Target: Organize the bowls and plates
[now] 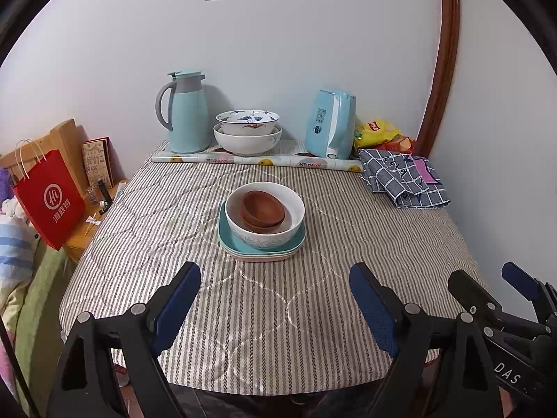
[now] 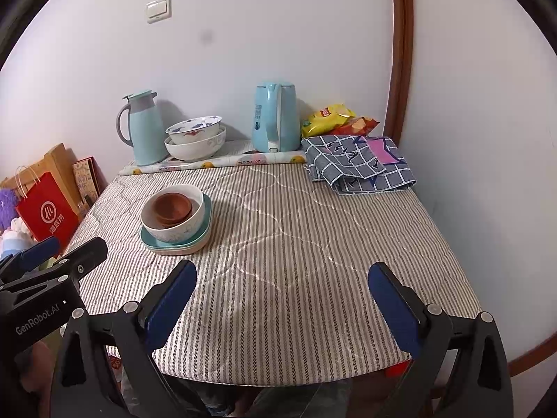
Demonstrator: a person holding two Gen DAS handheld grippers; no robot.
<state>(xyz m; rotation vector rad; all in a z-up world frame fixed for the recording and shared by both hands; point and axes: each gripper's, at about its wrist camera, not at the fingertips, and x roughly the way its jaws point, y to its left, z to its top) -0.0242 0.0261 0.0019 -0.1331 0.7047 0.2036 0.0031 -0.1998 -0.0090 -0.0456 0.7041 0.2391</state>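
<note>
One stack stands mid-table: brown wooden bowls (image 1: pixel 263 211) (image 2: pixel 173 208) nested in a white bowl (image 1: pixel 266 235) (image 2: pixel 181 230), which sits on square teal and pale plates (image 1: pixel 240 245) (image 2: pixel 202 240). At the back, a blue-patterned bowl (image 1: pixel 248 122) (image 2: pixel 195 128) rests inside a larger white bowl (image 1: pixel 248 143) (image 2: pixel 195 148). My left gripper (image 1: pixel 275 304) hovers over the table's near edge, open and empty, short of the stack. My right gripper (image 2: pixel 282 301) is open too, holding nothing, to the right of the stack.
A teal thermos jug (image 1: pixel 186 113), a light-blue kettle (image 1: pixel 330 123), snack bags (image 1: pixel 377 132) and a folded checked cloth (image 1: pixel 403 181) line the far edge by the wall. A red paper bag (image 1: pixel 48 198) stands on a wooden side table left of the striped tabletop (image 1: pixel 278 313).
</note>
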